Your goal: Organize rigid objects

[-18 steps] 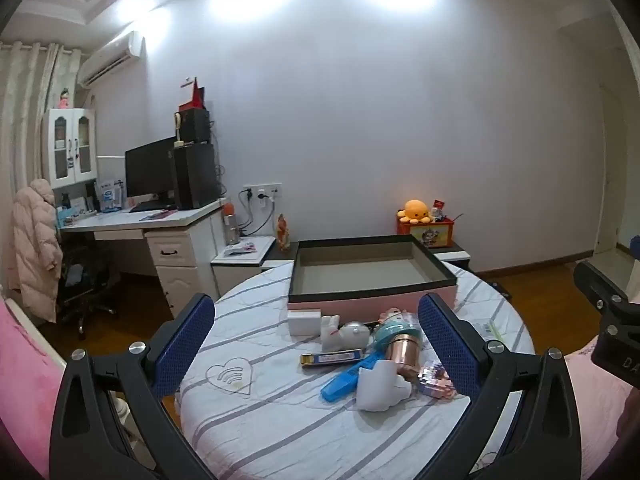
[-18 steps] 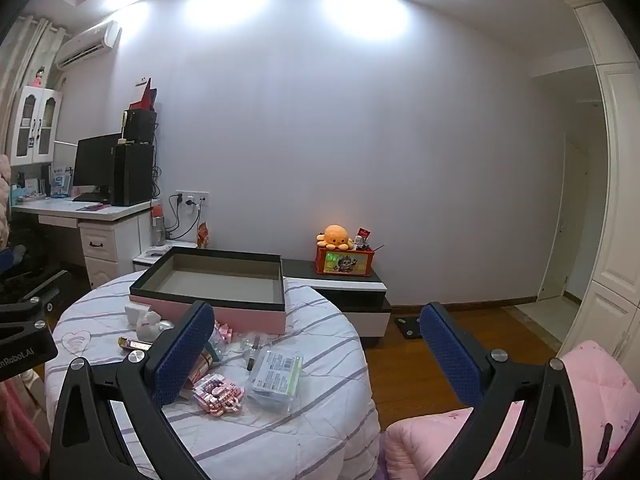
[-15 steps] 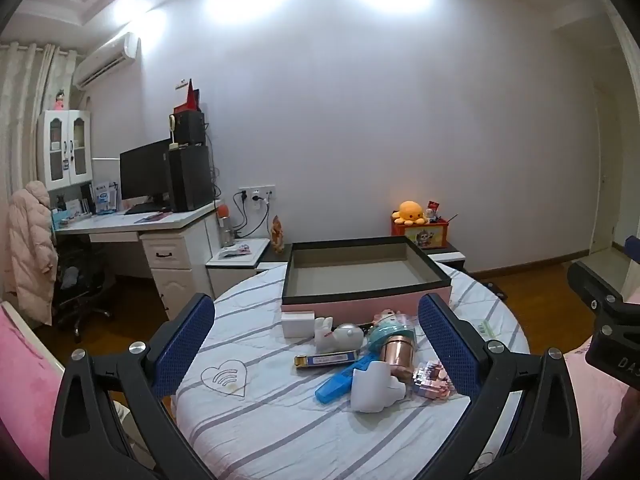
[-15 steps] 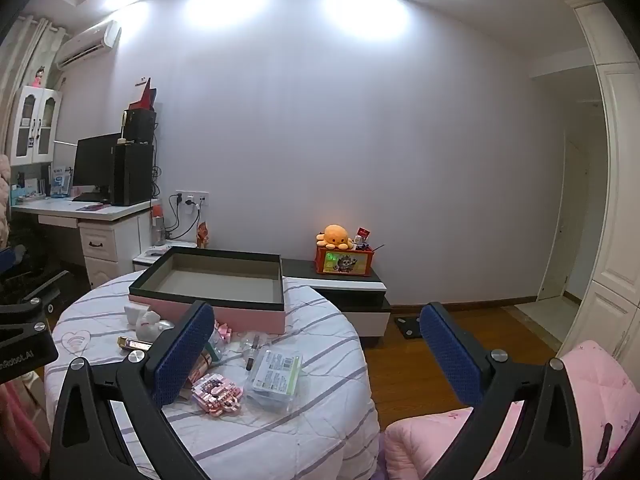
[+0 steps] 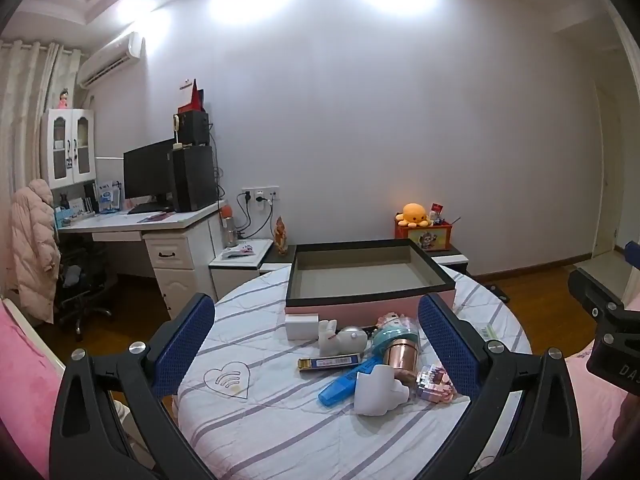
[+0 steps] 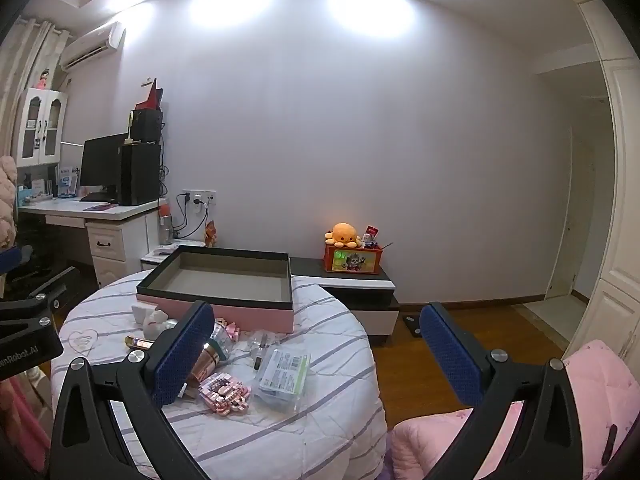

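A pink box with a black rim stands open and empty at the far side of the round table; it also shows in the right wrist view. In front of it lie small items: a white box, a white rabbit figure, a copper cup, a blue marker, a white cloud shape, a pink block toy and a clear packet. My left gripper is open and empty, above the table's near side. My right gripper is open and empty, at the table's right edge.
A white desk with monitor and computer stands at the left. A low cabinet with an orange plush octopus sits behind the table. Pink bedding lies at the right. Wooden floor lies beyond the table.
Both views have shifted slightly; the table and box sit a little more left in the left wrist view. Both grippers stay open. No object has moved.
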`<state>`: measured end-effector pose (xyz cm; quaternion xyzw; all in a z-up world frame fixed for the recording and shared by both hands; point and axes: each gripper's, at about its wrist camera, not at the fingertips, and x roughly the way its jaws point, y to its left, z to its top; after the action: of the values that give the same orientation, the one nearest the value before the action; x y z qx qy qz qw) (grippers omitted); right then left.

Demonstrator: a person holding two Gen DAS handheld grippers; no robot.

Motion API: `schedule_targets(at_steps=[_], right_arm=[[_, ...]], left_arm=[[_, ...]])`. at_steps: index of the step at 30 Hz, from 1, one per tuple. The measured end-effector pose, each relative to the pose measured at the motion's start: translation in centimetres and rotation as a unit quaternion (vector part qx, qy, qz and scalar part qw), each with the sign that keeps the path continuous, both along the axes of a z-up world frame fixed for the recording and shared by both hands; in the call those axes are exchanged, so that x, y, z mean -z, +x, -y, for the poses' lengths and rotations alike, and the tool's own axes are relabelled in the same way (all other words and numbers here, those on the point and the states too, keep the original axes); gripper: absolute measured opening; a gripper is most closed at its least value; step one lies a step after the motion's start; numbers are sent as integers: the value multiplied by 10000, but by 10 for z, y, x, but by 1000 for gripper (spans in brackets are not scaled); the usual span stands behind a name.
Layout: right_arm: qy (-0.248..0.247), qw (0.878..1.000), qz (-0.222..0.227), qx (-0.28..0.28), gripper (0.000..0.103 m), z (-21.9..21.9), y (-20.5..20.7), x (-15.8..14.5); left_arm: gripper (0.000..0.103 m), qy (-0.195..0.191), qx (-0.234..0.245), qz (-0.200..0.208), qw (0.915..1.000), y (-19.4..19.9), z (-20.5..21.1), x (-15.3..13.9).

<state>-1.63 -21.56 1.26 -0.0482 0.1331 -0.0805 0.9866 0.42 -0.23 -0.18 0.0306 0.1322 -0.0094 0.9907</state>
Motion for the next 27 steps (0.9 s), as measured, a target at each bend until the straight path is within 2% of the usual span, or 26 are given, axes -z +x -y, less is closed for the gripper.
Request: schedule_targets(at_steps=[16, 27], right_arm=[[-61, 9999, -73, -90, 103, -2, 4, -1], [-172, 9998, 15, -58, 103, -3, 1, -3]], left_arm=[[103, -66, 42, 71, 9999, 1, -2, 3], [103, -81, -5, -25, 10000, 5, -6, 4]])
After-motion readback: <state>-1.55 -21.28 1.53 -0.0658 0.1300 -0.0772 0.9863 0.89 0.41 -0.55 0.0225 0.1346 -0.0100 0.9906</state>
